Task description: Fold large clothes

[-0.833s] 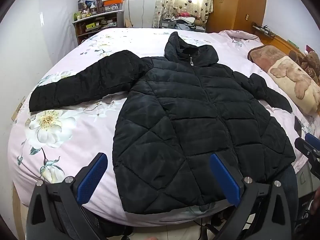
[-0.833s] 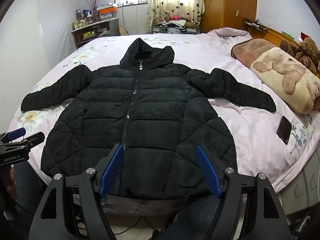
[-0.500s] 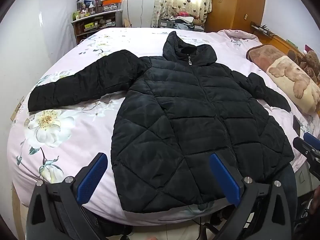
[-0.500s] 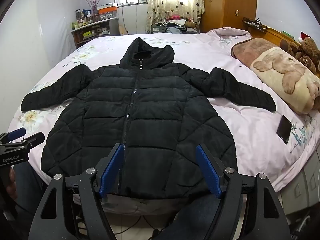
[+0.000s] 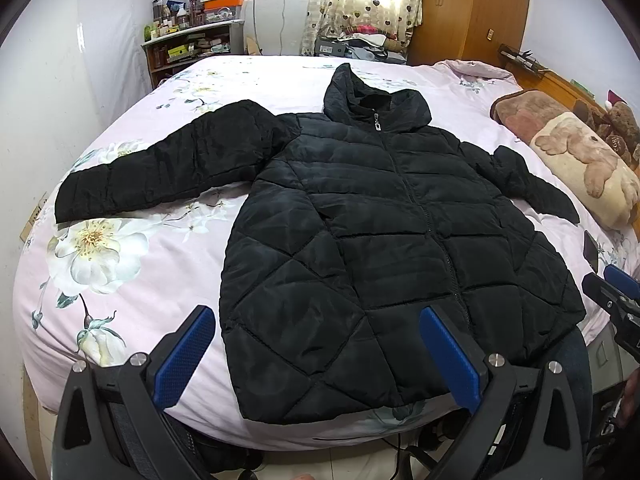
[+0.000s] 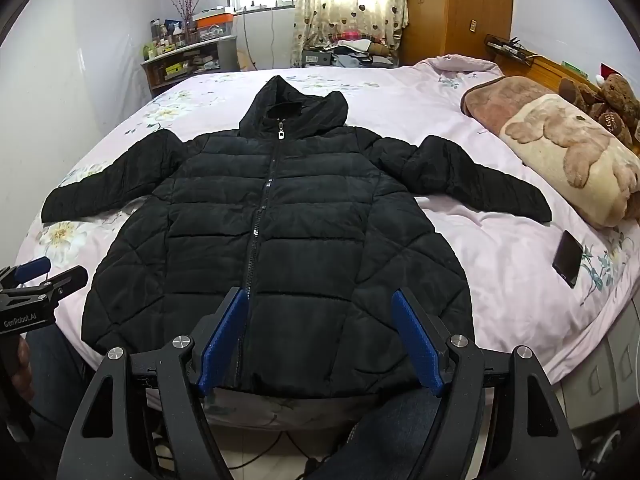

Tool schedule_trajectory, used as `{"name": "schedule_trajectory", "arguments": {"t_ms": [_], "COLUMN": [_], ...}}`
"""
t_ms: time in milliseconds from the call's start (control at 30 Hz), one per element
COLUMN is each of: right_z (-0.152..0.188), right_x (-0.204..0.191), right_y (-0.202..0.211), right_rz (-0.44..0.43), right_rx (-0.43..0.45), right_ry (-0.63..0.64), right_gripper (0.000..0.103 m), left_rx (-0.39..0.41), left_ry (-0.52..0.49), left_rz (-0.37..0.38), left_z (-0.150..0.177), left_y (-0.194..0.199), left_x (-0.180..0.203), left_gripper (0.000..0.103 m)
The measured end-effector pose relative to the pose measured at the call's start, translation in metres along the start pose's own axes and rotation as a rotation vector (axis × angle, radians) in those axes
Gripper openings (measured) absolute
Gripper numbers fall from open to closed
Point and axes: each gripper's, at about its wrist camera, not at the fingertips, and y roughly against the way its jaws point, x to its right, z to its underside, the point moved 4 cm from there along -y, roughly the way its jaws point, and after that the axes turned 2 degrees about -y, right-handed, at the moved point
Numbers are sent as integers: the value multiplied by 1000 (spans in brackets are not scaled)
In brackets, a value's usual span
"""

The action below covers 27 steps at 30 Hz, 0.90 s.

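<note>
left wrist: left tongs point(image 5: 314, 354) spread wide, holding nothing, above the hem of the one black puffer jacket point(image 5: 384, 248) lying flat, zipped, on the bed point(image 5: 132, 280). risk: slick padded fabric slips from a shallow pinch, or the sheet gets caught too.

right wrist: right tongs point(image 6: 320, 340) also wide open, empty, over the hem. one phone point(image 6: 568, 258) near the right sleeve; a fold could sweep it. two sleeves, one hood.
</note>
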Motion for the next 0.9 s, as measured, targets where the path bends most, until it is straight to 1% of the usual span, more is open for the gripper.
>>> {"name": "schedule_trajectory", "arguments": {"t_ms": [833, 900], "right_z": [-1, -1], "right_x": [-1, 0], "right_y": [0, 0], "right_rz": [0, 1], "right_rx": [-2, -2], "right_ry": [0, 0], "right_gripper": [74, 74], "left_rx": [-1, -1], "left_ry": [2, 2], "left_rz": [3, 4], "left_z": [6, 2], "left_y": [2, 0], "left_x": [7, 1], "left_gripper": [103, 103]}}
